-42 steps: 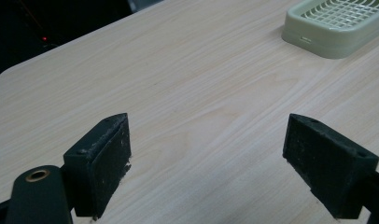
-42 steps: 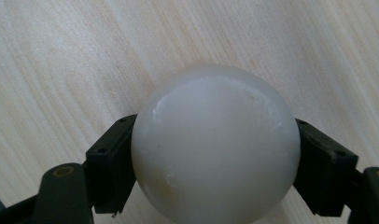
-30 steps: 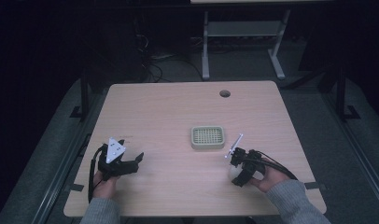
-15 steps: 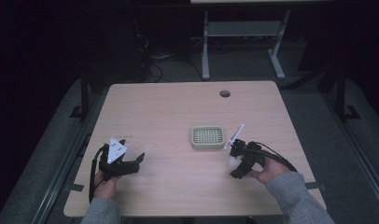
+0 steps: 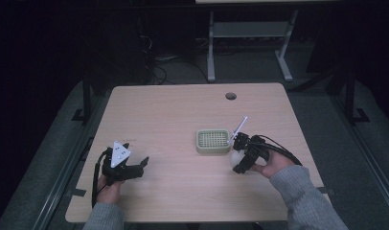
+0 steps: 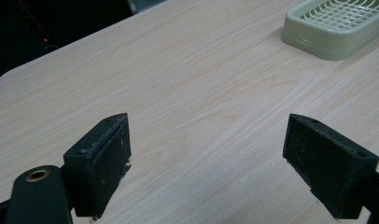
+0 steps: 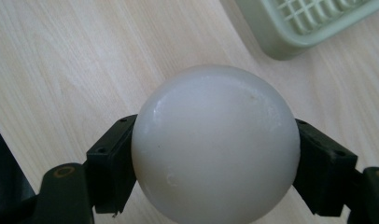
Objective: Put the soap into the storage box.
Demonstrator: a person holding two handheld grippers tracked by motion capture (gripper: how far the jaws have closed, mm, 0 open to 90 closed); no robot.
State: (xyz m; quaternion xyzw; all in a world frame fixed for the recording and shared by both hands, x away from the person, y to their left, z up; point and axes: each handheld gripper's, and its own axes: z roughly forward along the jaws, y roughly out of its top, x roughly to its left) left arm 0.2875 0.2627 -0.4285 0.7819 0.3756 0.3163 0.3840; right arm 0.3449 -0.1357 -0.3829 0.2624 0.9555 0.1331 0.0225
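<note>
One white ball (image 7: 215, 144) sits clenched in your right gripper (image 5: 241, 158), just near-right of one green tray (image 5: 212, 141); your left gripper (image 6: 220, 163) rests released, near-left on one table (image 5: 173, 110).

You have nothing to read here: no lettering, label, brand, number or sign shows on anything in front of you. The grey plate (image 5: 120, 153) on your left hand-held gripper (image 5: 135, 168) carries a few small dark dots, too small to tell whether they are marks or holes.
</note>
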